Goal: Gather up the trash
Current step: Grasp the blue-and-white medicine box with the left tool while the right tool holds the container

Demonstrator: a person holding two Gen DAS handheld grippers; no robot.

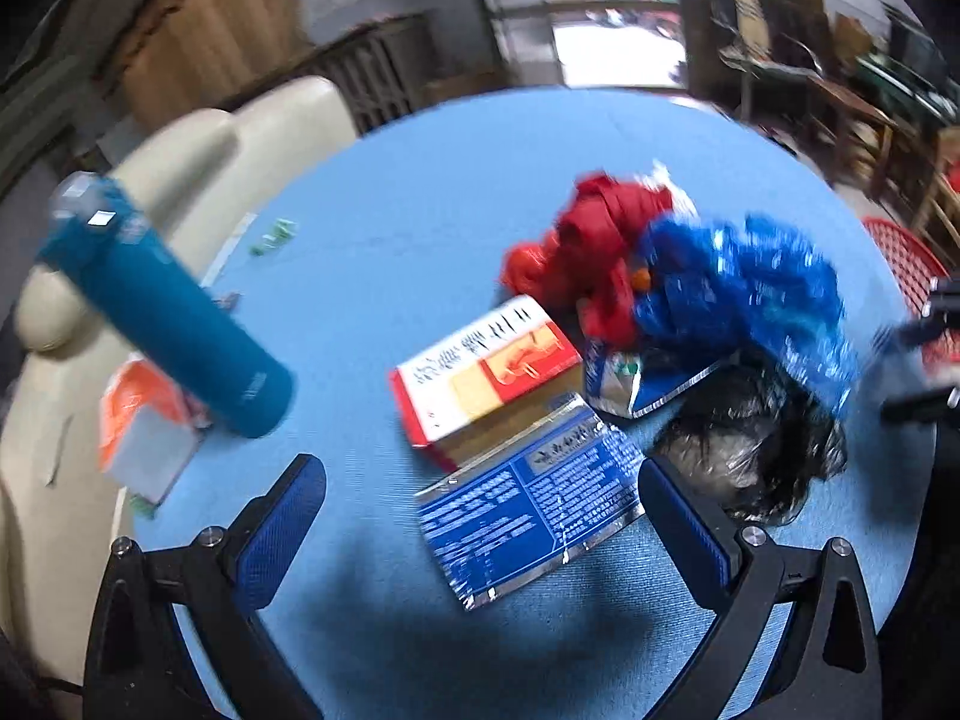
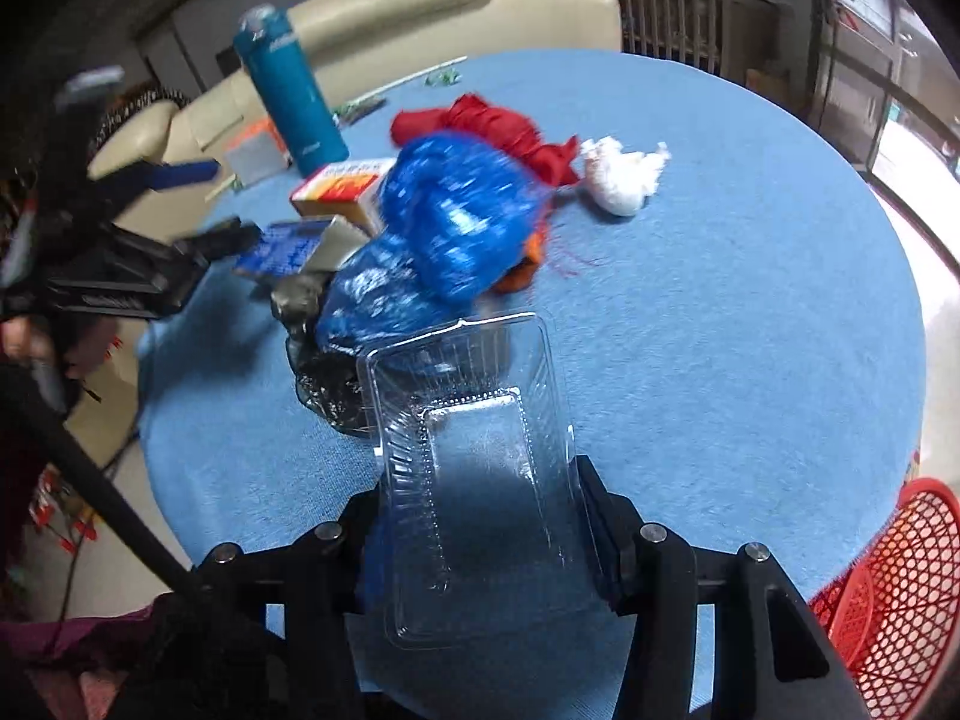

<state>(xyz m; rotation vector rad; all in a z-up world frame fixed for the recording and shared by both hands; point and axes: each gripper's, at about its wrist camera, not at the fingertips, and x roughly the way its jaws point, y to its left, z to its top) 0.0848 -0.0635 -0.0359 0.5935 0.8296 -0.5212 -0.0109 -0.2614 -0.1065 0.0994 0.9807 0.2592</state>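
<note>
Trash risk: clear clamshell tray (image 2: 480, 480) clamped in right gripper (image 2: 486, 516) may flex and slip out; left gripper (image 1: 480, 516), fingers apart, empty above blue foil packet (image 1: 528, 504).

Both views motion-blurred, worst on the crumpled blue plastic bag (image 1: 744, 306) (image 2: 456, 222) & the room behind it. Daylight from a blown-out window (image 1: 618, 54) beyond the bag; interior dim. Soft dark shadow on the round blue table (image 1: 420, 210) (image 2: 750, 330) nearer the cam than the bag. Fisheye bends edges, black corner vignette.
</note>
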